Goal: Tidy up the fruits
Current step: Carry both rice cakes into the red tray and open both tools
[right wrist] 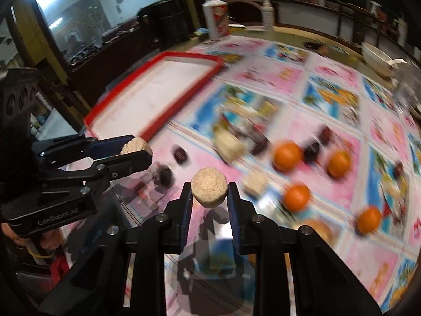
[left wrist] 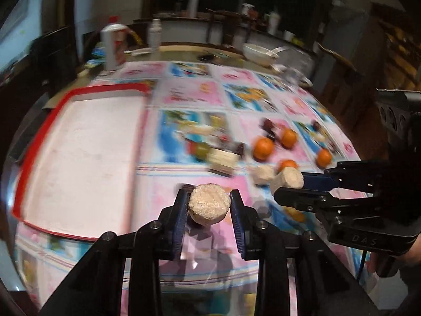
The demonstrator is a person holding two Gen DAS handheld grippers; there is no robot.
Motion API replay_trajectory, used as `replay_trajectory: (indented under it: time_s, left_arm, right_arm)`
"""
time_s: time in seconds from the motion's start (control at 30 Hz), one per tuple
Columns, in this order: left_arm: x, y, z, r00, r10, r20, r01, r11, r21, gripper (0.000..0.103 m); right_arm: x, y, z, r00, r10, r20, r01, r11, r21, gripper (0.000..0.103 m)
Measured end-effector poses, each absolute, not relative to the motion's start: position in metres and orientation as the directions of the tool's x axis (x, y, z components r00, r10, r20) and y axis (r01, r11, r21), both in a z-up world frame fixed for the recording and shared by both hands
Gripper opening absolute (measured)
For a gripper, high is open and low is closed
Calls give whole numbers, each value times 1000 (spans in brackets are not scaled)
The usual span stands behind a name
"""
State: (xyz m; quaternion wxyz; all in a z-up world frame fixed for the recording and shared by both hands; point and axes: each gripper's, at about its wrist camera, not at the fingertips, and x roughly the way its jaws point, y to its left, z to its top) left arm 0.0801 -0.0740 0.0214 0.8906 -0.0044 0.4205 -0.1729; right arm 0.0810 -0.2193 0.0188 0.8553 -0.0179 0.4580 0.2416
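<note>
My left gripper (left wrist: 209, 197) is shut on a round beige puffed cake (left wrist: 208, 205), held above the pink tablecloth just right of the red-rimmed white tray (left wrist: 110, 88). My right gripper (right wrist: 209, 189) is shut on a second beige cake (right wrist: 209, 193). From the left wrist view it reaches in at the right edge. Several oranges (right wrist: 286, 155) lie scattered on the cloth ahead, with dark dates (right wrist: 180, 154) and a pale beige block (right wrist: 229, 146) among them. Another loose beige cake (left wrist: 263, 174) rests near the oranges (left wrist: 263, 148).
A white and red bottle (left wrist: 113, 46) and a slim white bottle (left wrist: 154, 34) stand at the far left of the table. A white bowl (left wrist: 259, 52) with a spoon sits at the far right. Chairs and a cluttered counter lie beyond. The view is motion-blurred.
</note>
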Motion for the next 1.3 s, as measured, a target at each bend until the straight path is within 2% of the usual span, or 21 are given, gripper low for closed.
replay_trajectory:
  time_s: [0.23, 0.47, 0.73, 0.77, 0.87, 0.93, 1.1, 1.3]
  left_arm:
    - [129, 0, 22, 625, -186, -758, 156, 981, -112, 32]
    - [198, 54, 0, 607, -46, -793, 32, 999, -33, 32]
    - [232, 77, -20, 560, -29, -828, -9, 999, -41, 32]
    - [234, 78, -21, 561, -23, -828, -13, 999, -36, 32]
    - [235, 78, -24, 553, -8, -833, -22, 999, -24, 33]
    - [237, 80, -25, 546, -2, -838, -29, 999, -22, 36]
    - [231, 83, -22, 554, 44, -832, -70, 998, 6, 64]
    - [213, 81, -19, 544, 58, -837, -83, 996, 16, 75]
  right_arm:
    - [136, -133, 29, 439, 448, -779, -504, 840, 199, 28]
    - [207, -65, 11, 434, 420, -797, -490, 852, 183, 28]
    - [246, -37, -14, 401, 362, -841, -470, 870, 151, 28]
    - [248, -35, -15, 398, 364, -842, -471, 869, 153, 31]
    - [253, -32, -17, 402, 332, -853, -460, 879, 125, 49]
    - [255, -33, -17, 410, 307, -859, -454, 886, 100, 54]
    - [249, -40, -14, 418, 309, -854, -445, 890, 104, 56]
    - [232, -48, -6, 429, 308, -849, -437, 893, 103, 63]
